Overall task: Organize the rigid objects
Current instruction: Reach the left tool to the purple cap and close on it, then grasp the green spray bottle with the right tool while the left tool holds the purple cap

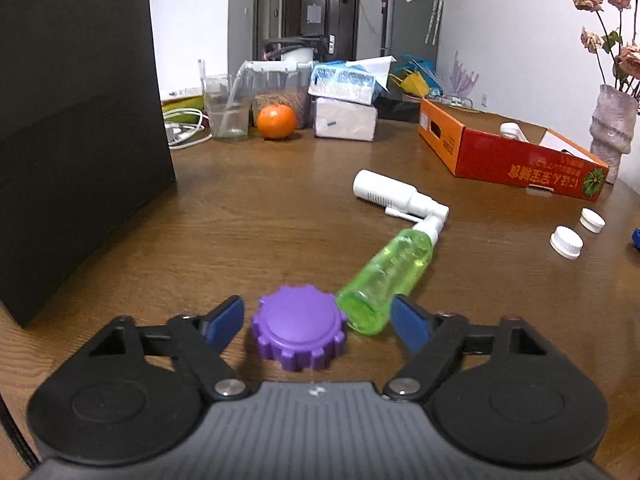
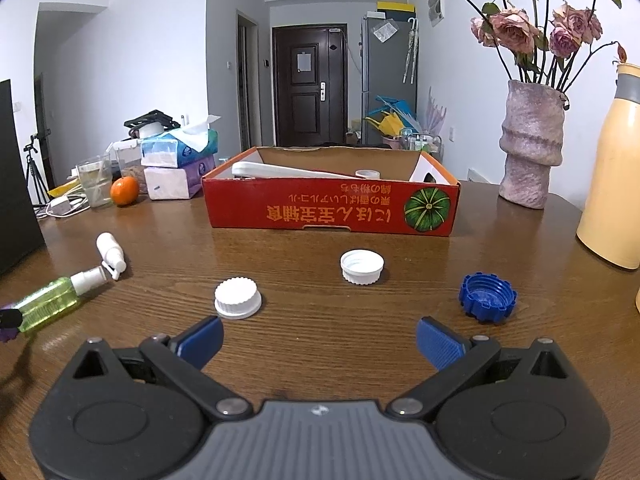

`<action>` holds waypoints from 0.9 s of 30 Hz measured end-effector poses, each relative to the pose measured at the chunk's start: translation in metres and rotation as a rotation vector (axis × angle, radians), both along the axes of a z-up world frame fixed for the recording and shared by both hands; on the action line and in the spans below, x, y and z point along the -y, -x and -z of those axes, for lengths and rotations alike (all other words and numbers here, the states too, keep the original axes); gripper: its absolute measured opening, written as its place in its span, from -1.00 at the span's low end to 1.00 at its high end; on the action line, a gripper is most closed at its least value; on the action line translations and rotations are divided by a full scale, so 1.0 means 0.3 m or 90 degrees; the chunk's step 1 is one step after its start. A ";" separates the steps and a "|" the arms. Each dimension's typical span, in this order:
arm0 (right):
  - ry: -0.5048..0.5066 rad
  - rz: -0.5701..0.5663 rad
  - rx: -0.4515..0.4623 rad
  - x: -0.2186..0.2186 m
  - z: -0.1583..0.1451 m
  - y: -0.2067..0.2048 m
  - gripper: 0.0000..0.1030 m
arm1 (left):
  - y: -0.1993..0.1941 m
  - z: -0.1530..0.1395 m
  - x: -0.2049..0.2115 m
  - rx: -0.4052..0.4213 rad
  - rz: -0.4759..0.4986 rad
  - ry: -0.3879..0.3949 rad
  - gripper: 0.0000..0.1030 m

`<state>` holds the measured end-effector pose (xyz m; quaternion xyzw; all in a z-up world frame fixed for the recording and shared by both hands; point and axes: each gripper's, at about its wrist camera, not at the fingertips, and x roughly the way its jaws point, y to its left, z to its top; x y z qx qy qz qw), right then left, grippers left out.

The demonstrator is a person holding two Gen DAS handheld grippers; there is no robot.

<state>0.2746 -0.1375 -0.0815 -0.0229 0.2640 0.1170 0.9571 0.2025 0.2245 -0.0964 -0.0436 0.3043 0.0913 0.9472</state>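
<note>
- Left claw (image 1: 318, 322): low over the brown wooden tabletop (image 1: 260, 208), jaws partly apart. Between the blue pads (image 1: 224, 322) sit a purple toothed cap (image 1: 298, 330) and the base of a green spray bottle (image 1: 386, 276). A gap shows between the left pad and the cap; the right pad is just beside the bottle base, contact not clear. Nothing is gripped.
- Purple toothed cap: flat on the tabletop, top face up, touching or just beside the green bottle's base.
- Green spray bottle: lying on its side, white nozzle pointing away, meeting the nozzle of a white spray bottle (image 1: 394, 194) that also lies on its side.
- Right claw (image 2: 318, 344): jaws wide apart, nothing between them, over bare tabletop.
- Closed-top white cap (image 2: 237, 297): top face up, just ahead of the right claw's left pad.
- Open white cap (image 2: 362, 266): hollow side up, further ahead, near the box.
- Blue toothed cap (image 2: 486, 296): hollow side up, ahead of the claw and to its right.
- Orange-red cardboard box (image 2: 332, 210): open-topped, beyond the caps, holding white items.
- Background stock: orange (image 2: 124, 191), tissue boxes (image 2: 178, 164), clear cup (image 2: 94, 184), vase of dried roses (image 2: 530, 144), yellow flask (image 2: 612, 168).
</note>
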 end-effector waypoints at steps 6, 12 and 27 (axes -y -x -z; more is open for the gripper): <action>0.004 -0.002 -0.002 -0.012 0.009 -0.003 1.00 | 0.003 -0.003 -0.005 0.006 0.007 -0.003 0.20; 0.002 -0.040 -0.002 -0.077 0.011 0.010 1.00 | 0.003 0.001 0.002 0.004 0.020 -0.005 -0.11; 0.017 -0.204 -0.005 -0.469 0.018 0.014 1.00 | 0.043 -0.023 -0.026 0.049 0.003 0.014 -0.11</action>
